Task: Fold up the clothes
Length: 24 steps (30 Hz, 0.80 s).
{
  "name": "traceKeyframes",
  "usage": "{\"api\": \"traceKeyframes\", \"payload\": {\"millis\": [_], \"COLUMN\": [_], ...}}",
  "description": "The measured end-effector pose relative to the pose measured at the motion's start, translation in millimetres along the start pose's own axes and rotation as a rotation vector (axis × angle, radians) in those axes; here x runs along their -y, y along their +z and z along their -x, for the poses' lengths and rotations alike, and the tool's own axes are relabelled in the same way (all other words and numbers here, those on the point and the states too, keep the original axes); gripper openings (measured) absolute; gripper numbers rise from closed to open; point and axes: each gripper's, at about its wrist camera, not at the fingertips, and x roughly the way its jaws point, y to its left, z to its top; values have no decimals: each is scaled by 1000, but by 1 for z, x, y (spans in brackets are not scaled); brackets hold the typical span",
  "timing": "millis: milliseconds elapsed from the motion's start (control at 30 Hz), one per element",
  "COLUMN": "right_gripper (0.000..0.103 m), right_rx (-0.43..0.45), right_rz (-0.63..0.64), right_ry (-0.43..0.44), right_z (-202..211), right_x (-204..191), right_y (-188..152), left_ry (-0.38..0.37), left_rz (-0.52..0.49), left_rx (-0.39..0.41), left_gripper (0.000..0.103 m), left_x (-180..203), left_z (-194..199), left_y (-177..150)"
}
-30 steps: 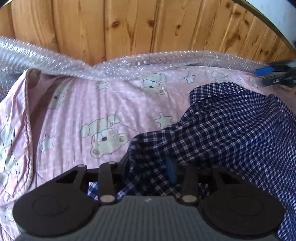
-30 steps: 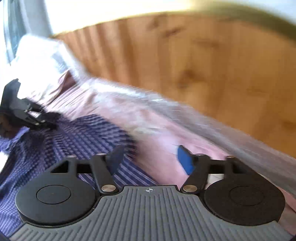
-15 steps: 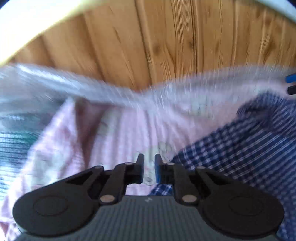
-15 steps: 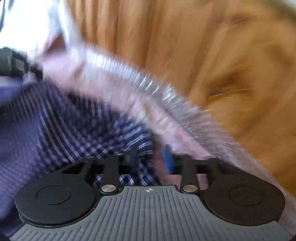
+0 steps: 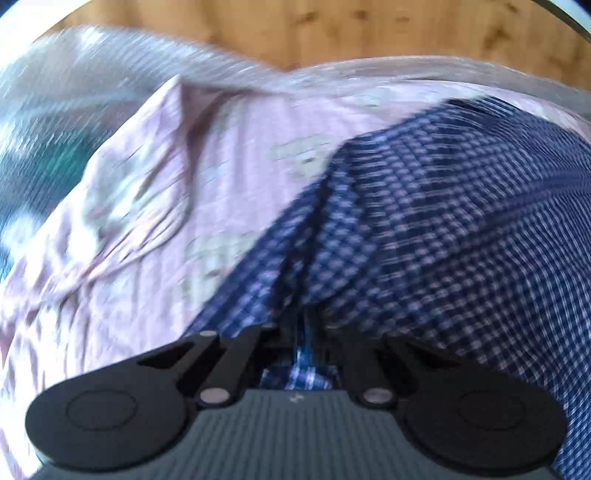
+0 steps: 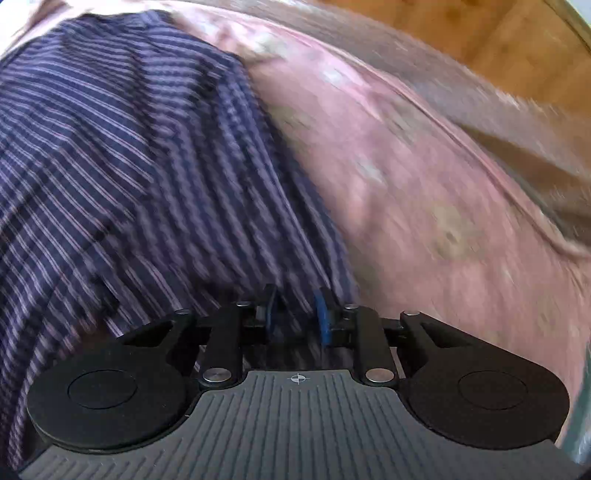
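Through your left wrist camera, your left gripper [image 5: 301, 341] is pinching a bunched fold of the navy plaid shirt [image 5: 443, 229], its jaws nearly together with cloth squeezed between them. That shirt is spreading up and to the right, lying over a pink printed sheet [image 5: 192, 177]. Bubble wrap [image 5: 92, 74] is edging the sheet at the back, with a wooden wall [image 5: 332, 33] behind it. Through your right wrist camera, your right gripper [image 6: 295, 317] is clamping the shirt's edge [image 6: 122, 155] between its blue pads [image 6: 324, 319], jaws drawn close. Here the shirt is filling the left half, the pink sheet [image 6: 424, 192] lying beside it; everything is blurring
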Motion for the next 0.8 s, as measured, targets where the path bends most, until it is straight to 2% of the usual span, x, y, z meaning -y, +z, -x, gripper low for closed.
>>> {"api": "traceKeyframes", "payload": {"millis": [33,67,100,133,167,200,233,333,367,433,467,500,533,567,600,667,733,800], "right_gripper": [20,22,27,33,46,51,51,50,48,48,57,57,57,55,48,46,46,62], "right_rx": [17,36,83,131,173,195,217,147,122,74,49,25,-11,-48,-36,-7,100,187], "right_rz": [-10,-18,-25,-32,-49,-54,-58,-37,-30,-15,-8,-1,-29,-60,-55,-39,-92,-134], "right_ry": [-2,-4,1,7,29,55,81,91,94,100,103,106,89,71,60,41,100,153], "right_z": [6,11,19,27,32,32,32,15,10,-1,-7,-13,-12,-11,-8,-1,5,-2], "right_x": [-1,-3,-8,-12,-16,-19,-23,-23,-23,-24,-24,-24,-12,1,5,11,12,4], "right_y": [5,10,18,27,36,46,56,52,51,48,47,45,41,37,41,51,84,118], "left_ry": [18,30,28,32,24,7,-7,-43,-24,7,15,10,25,25,25,25,25,23], "left_rz": [19,29,18,6,-8,-27,-51,-127,-149,-131,-110,-62,-39,-43,-47,-55,-63,-74], "left_rx": [-6,-4,17,27,38,45,28,-25,-55,-73,-83,-95,-101,-80,-59,-17,24,64], "left_gripper": [8,17,31,40,45,45,45,43,43,58,60,49,41,38,41,48,48,48], "left_x": [-5,-9,-5,-1,3,9,14,29,30,15,7,-3,-8,-6,-4,-1,3,9], "left_z": [4,8,11,11,10,10,7,-2,-8,-11,-12,-10,-10,-14,-19,-29,-39,-50], "left_y": [2,7,15,24,31,36,35,31,23,7,0,1,6,18,29,53,76,98]}}
